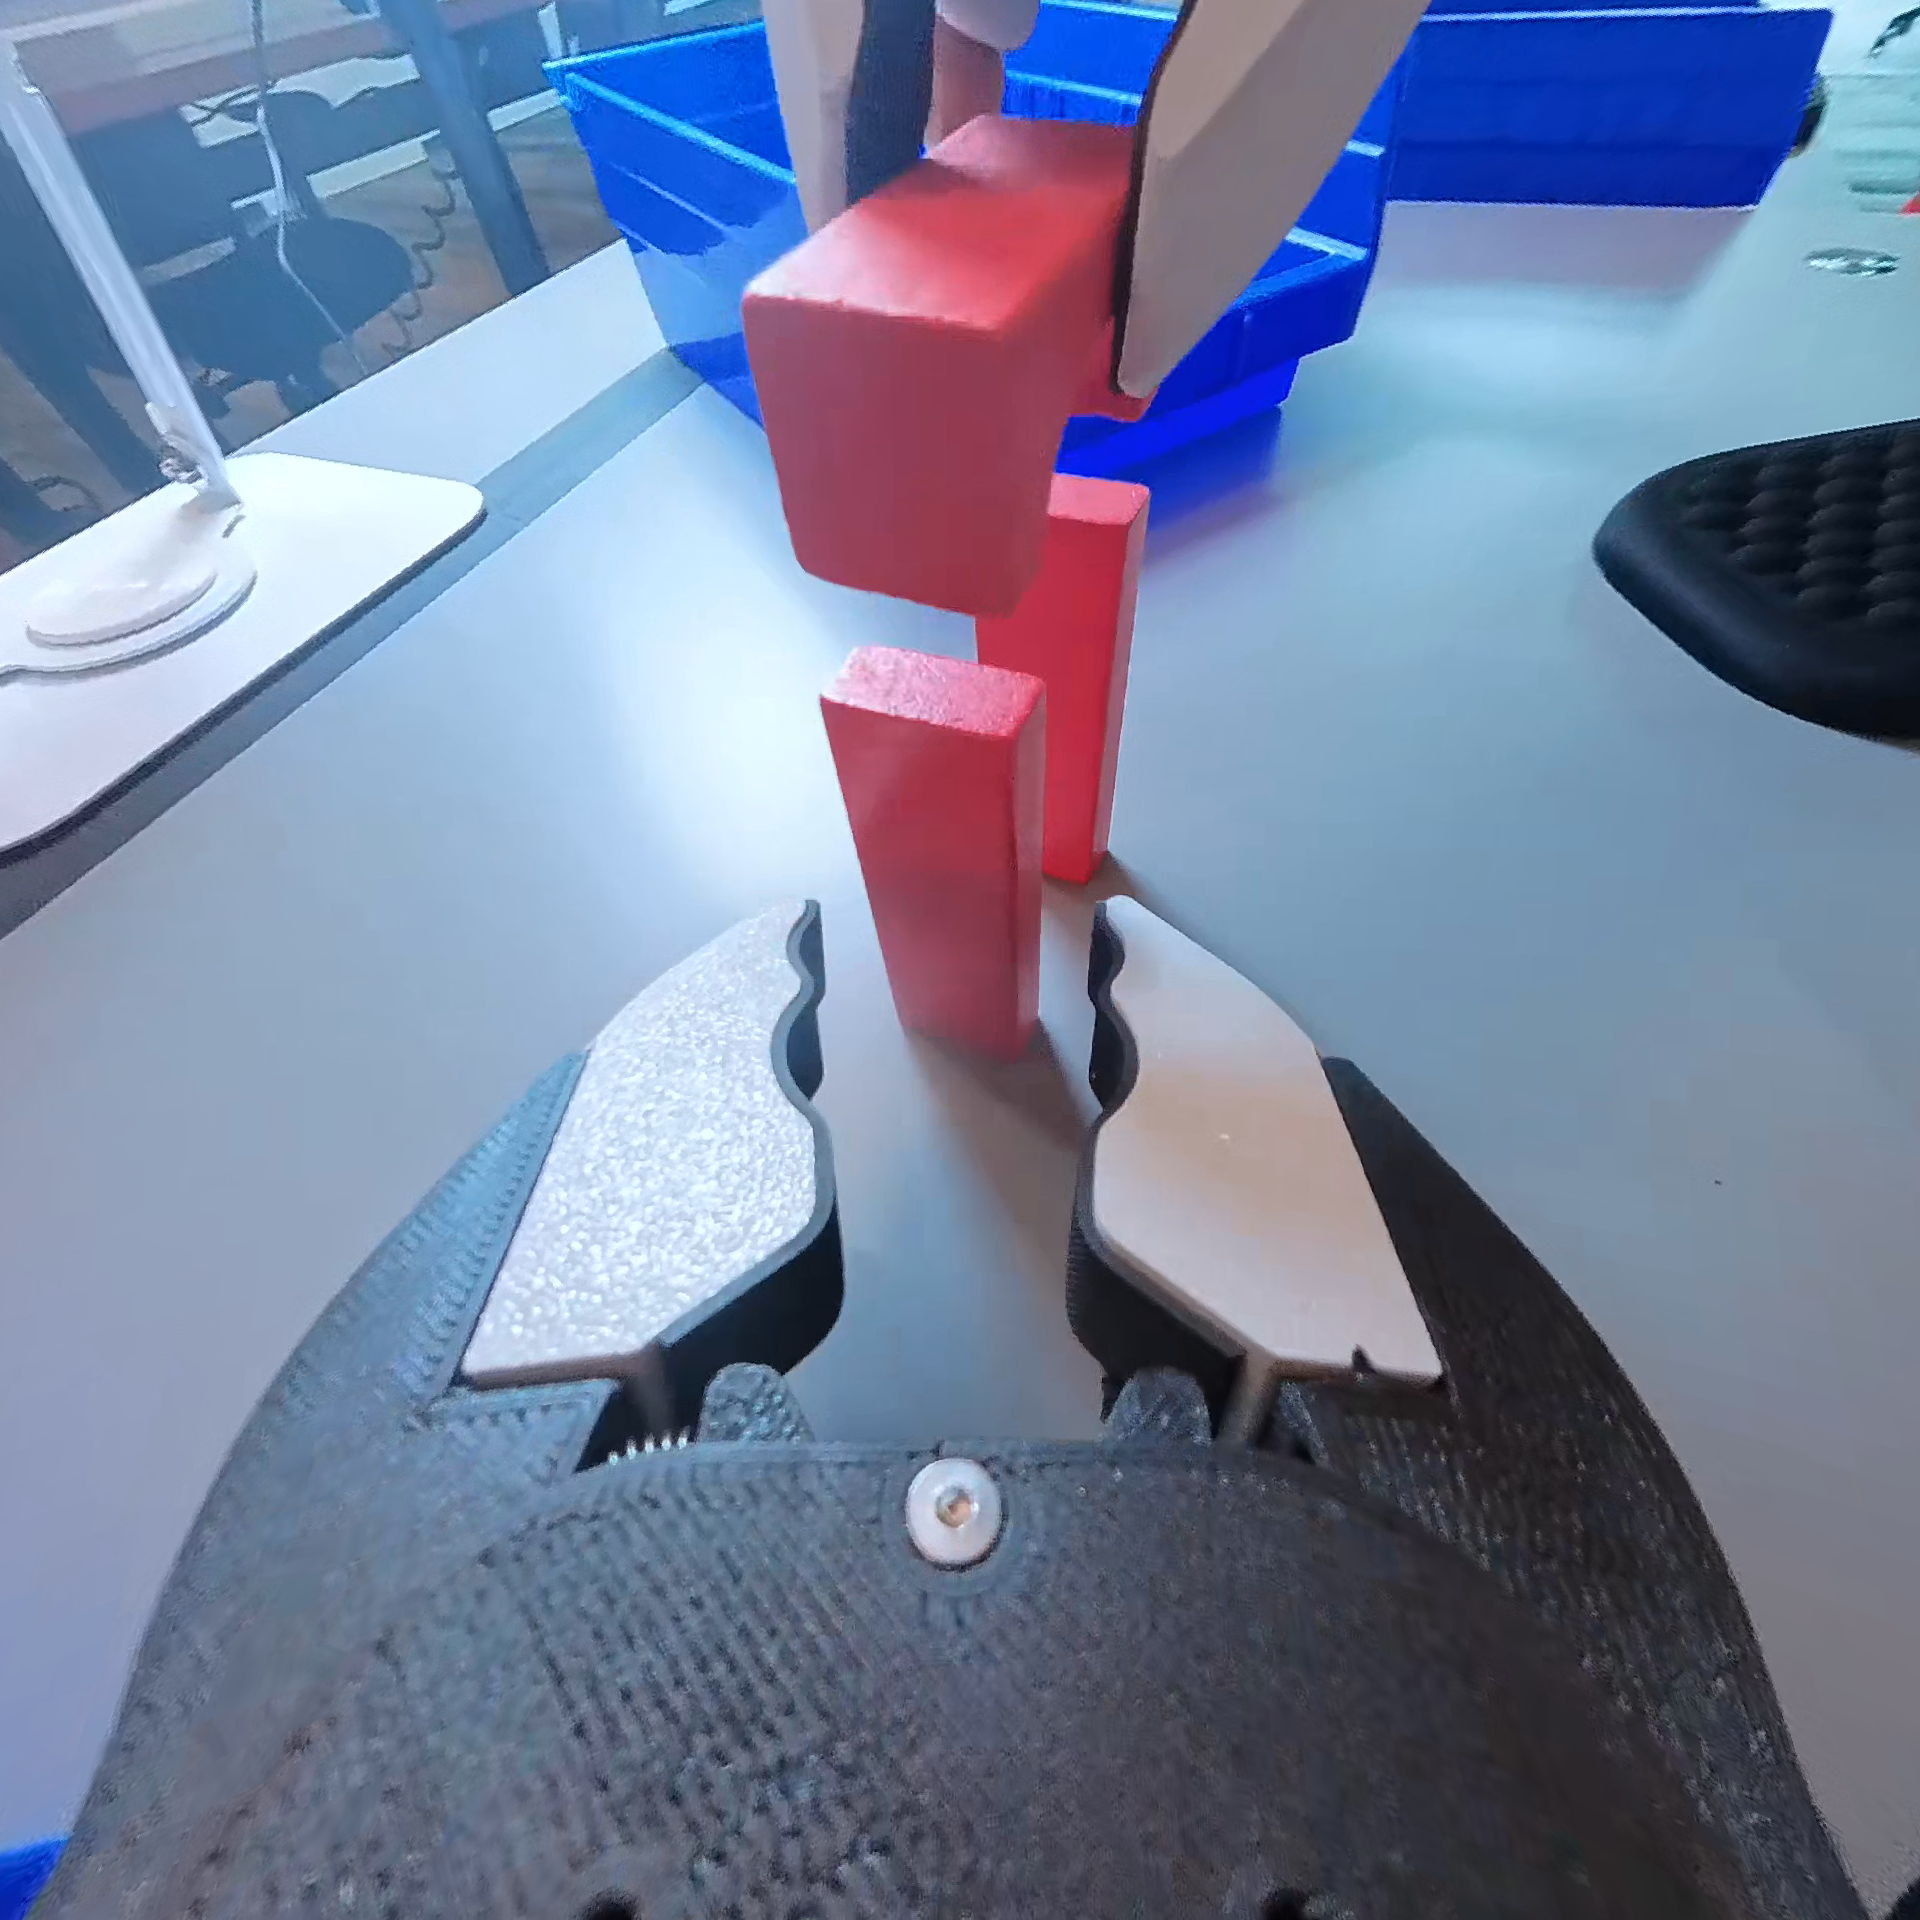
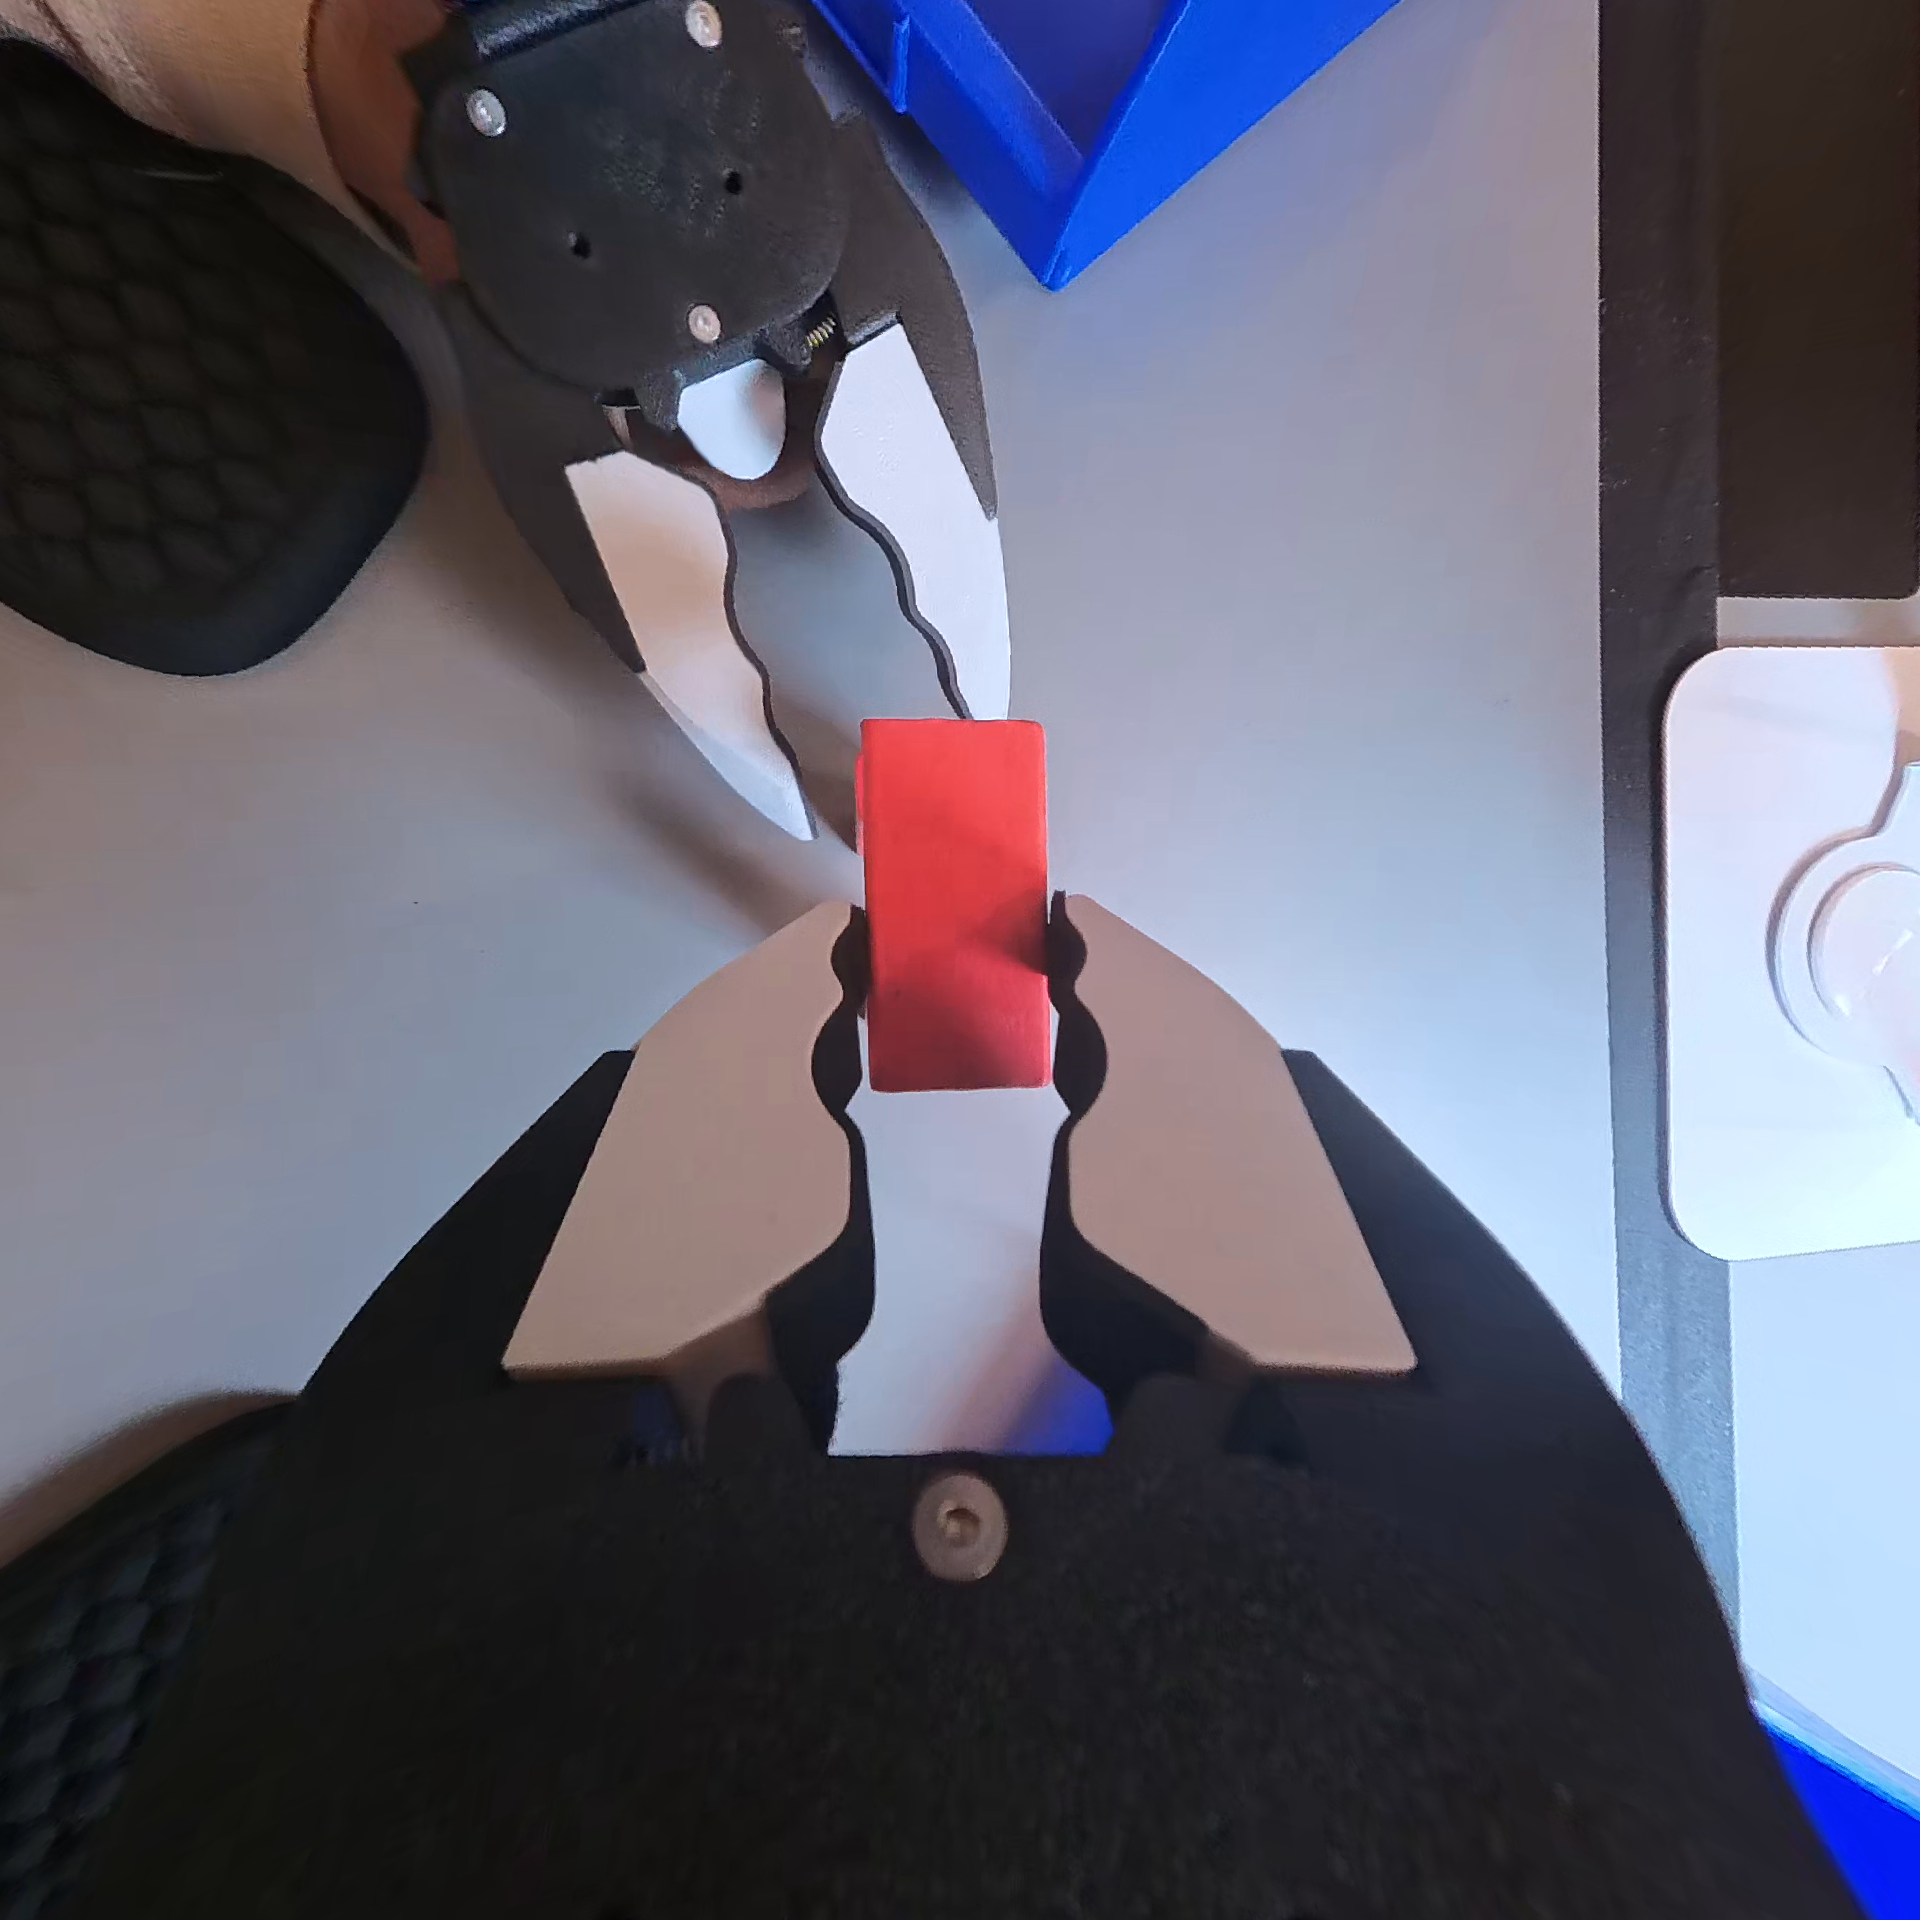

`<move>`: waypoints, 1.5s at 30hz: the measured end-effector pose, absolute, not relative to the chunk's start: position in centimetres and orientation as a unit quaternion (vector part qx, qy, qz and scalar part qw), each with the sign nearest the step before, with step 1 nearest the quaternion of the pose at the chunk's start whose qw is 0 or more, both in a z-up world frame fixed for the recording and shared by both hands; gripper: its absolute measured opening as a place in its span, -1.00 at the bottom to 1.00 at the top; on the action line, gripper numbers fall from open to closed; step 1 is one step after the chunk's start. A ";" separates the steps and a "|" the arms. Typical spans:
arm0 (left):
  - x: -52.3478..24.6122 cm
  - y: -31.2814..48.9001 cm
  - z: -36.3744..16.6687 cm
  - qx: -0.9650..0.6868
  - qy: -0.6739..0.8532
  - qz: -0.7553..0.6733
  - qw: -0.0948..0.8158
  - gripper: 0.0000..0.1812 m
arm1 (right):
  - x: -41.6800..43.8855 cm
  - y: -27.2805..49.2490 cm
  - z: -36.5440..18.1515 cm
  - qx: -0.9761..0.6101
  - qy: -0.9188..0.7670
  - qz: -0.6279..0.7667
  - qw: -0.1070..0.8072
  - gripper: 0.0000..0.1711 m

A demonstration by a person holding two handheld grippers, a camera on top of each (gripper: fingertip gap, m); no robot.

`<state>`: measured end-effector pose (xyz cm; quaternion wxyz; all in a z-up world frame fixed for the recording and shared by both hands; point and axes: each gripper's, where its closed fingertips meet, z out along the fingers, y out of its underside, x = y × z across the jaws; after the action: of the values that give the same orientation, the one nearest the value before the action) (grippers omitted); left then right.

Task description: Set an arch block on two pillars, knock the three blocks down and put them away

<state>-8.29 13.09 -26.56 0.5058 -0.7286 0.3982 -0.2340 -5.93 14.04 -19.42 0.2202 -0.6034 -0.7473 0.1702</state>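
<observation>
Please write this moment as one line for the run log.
phase: placing | right gripper: shut on arch block, above two upright pillars | left gripper: open, beside near pillar | blue bin: behind

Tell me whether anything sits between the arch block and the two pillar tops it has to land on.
Nothing visible does. The arch block, clamped in the right tongs, hangs in open air above both pillars. The left tongs are open, low on either side of the near pillar's base, below the tops.
</observation>
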 end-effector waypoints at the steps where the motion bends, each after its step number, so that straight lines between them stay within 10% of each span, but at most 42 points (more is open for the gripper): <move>1: -8.3 13.1 -26.4 -0.725 0.400 -0.239 0.507 -0.47 | -5.9 14.0 -19.4 -0.603 -0.747 0.172 0.221 -0.61; 35: -8.9 11.7 -25.4 -0.713 0.397 -0.244 0.524 -0.38 | -6.2 14.2 -20.8 -0.593 -0.752 0.186 0.219 -0.61; 45: -9.3 10.9 -25.2 -0.713 0.392 -0.249 0.525 -0.37 | -6.5 13.4 -16.7 -0.578 -0.714 0.253 0.304 -0.33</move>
<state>-9.31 10.94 -25.22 0.5248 -0.7130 0.3925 -0.2494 -6.52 13.43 -16.67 0.3038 -0.5778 -0.7142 0.2526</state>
